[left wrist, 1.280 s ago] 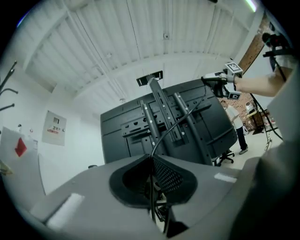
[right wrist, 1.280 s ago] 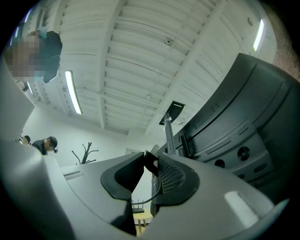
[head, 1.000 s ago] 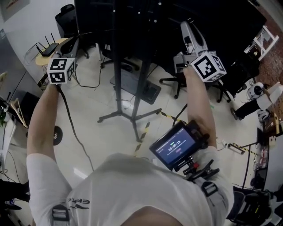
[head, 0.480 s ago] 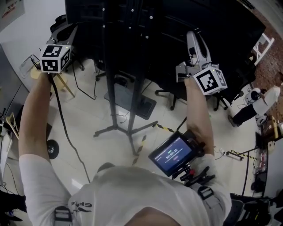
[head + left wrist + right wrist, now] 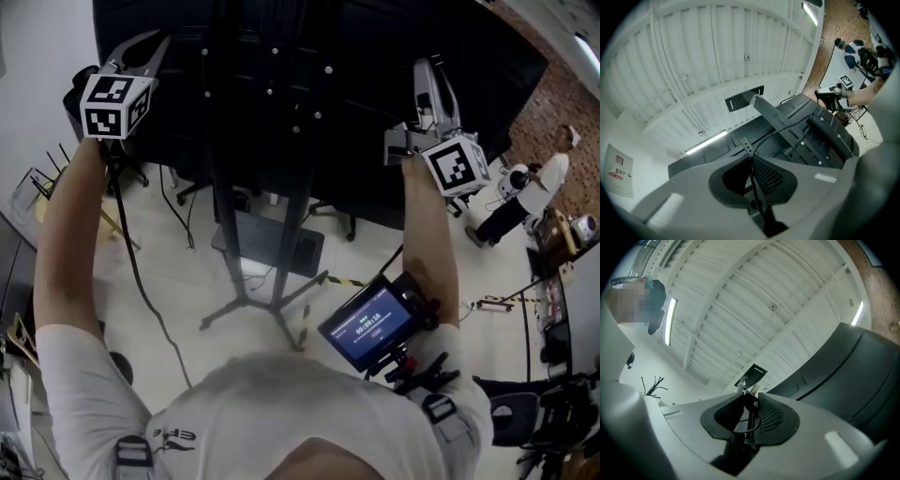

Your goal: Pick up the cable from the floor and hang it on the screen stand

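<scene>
**Both tools held high at the stand, each pinching the cable**

The left tool [image 5: 148, 49] is pressed almost together on the thin black cable [image 5: 134, 267], which trails from it down along the person's arm toward the floor [image 5: 178, 272]. The right tool [image 5: 427, 75] is clamped wider on what looks like a looped, thicker end. Both are close to the screen stand [image 5: 223, 197]. The cable seems light, limp and smooth, so it will likely sag or slip. Grip it near the stretch to be draped.
</scene>
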